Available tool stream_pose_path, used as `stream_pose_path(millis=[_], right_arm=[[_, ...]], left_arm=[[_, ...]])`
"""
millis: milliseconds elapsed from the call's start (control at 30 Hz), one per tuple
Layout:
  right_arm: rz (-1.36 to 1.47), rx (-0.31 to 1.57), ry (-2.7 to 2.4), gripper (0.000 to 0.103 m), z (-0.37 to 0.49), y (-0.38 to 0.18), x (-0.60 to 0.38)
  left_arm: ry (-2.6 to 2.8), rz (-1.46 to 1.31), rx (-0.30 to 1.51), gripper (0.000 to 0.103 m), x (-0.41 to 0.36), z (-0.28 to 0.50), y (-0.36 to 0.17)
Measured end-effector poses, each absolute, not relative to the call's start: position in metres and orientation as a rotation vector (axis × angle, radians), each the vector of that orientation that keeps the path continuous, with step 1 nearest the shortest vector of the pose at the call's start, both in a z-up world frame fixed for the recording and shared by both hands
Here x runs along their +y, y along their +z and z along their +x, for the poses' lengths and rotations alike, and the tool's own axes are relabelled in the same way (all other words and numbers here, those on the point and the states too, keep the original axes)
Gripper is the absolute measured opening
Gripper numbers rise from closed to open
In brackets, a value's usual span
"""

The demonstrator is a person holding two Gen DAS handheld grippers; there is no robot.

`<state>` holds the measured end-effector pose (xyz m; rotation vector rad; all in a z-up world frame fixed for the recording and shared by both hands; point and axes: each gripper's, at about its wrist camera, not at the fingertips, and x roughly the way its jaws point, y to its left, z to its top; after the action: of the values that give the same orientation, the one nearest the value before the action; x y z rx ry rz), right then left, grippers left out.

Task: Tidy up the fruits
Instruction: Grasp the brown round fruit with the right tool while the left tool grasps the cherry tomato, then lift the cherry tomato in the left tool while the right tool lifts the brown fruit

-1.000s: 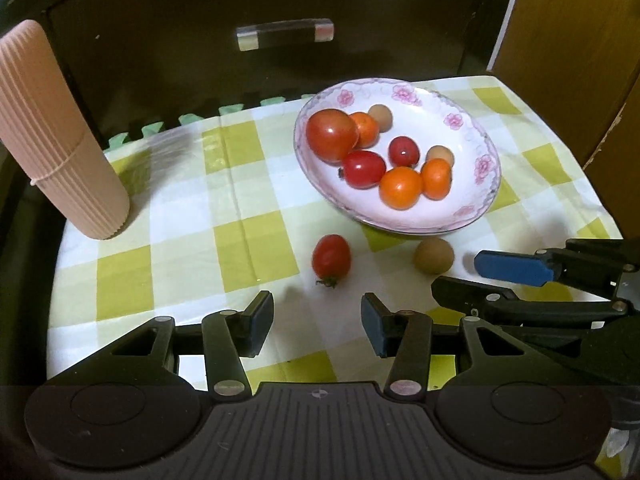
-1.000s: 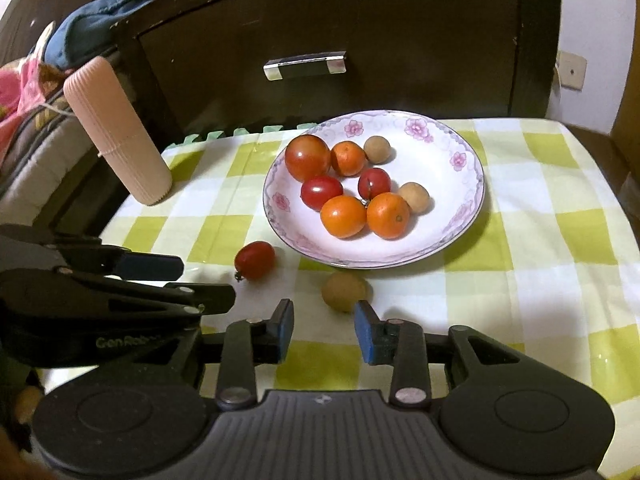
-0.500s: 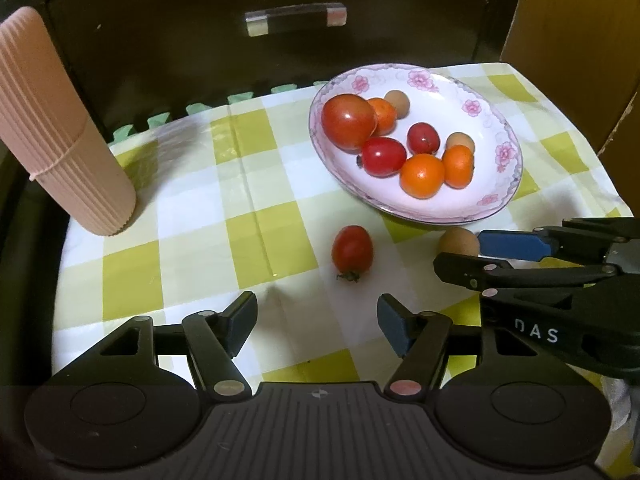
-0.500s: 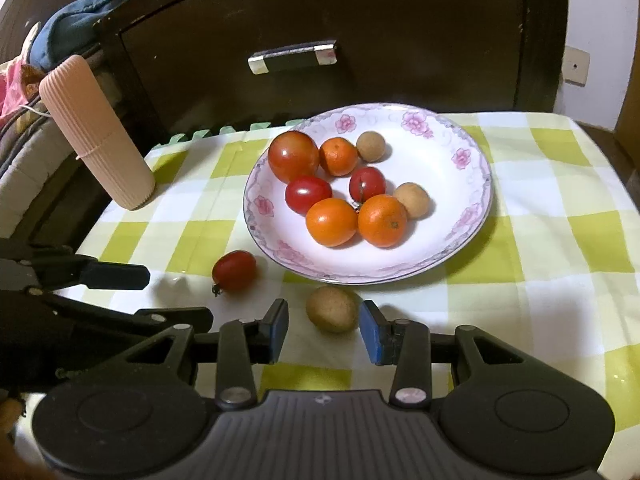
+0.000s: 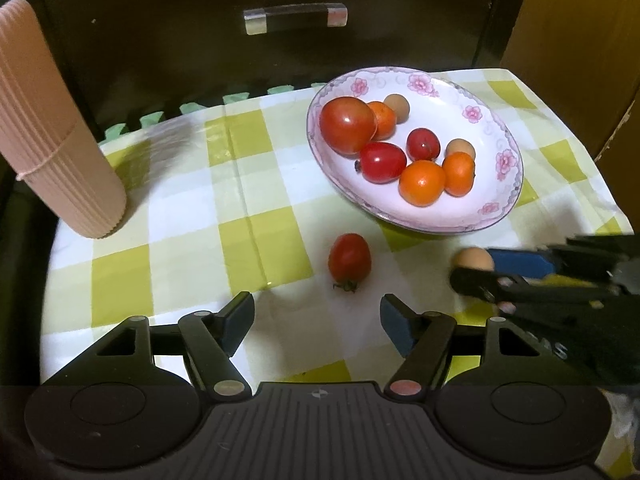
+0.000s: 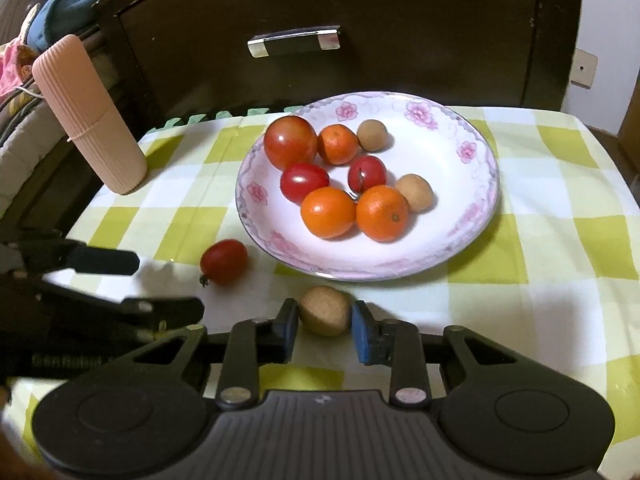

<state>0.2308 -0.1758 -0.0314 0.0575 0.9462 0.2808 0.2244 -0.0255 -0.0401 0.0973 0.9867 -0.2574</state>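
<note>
A dark drawer front (image 6: pixel 332 20) with a metal handle (image 6: pixel 294 41) is standing behind the cloth (image 6: pixel 560 216), a yellow-and-white check spread over the table. A ribbed pink tube (image 6: pixel 90 116) is leaning at the cloth's far left corner. The plate (image 6: pixel 476 152), white with pink flowers on its rim, is sitting toward the back and holding two round tomatoes, one oval tomato, three oranges and two brown fruits.

I am holding my right gripper (image 6: pixel 325 326) low over the cloth just in front of the plate. Its jaws have just been closing, and the blue pads are now pressing on both sides of a brown fruit (image 6: pixel 325 310) that is lying on the cloth, just beside the plate's near rim.

My left gripper (image 5: pixel 316 316) is hovering to the left of it. Its jaws have just been opening and are now standing spread with nothing between them. A loose tomato (image 5: pixel 349 260), oval and with its stem end pointing toward me, is lying on the cloth just ahead of those jaws, near the plate but apart from it and from the brown fruit.
</note>
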Motion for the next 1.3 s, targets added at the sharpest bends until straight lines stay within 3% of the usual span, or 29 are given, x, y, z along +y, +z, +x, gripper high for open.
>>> stream_pose_path(millis=[500,567,767,1300], right_arm=[[0.145,0.956,0.282,0.029,0.214,-0.033,-0.201],[0.150,0.958,0.283,0.029,0.215,-0.033,-0.201],[0.145,0.957,0.280,0.029,0.215,-0.033,-0.200],[0.122,0.978,0.270,0.029,0.207,-0.029,-0.198]], left_arm=[[-0.278,0.119,0.937,0.067,-0.045,0.244,-0.054],[-0.277,0.123,0.931,0.055,-0.046,0.243,-0.053],[-0.255,0.106,0.934,0.036,-0.043,0.243,-0.049],[-0.302,0.136,0.998,0.034,-0.037,0.215,-0.039]])
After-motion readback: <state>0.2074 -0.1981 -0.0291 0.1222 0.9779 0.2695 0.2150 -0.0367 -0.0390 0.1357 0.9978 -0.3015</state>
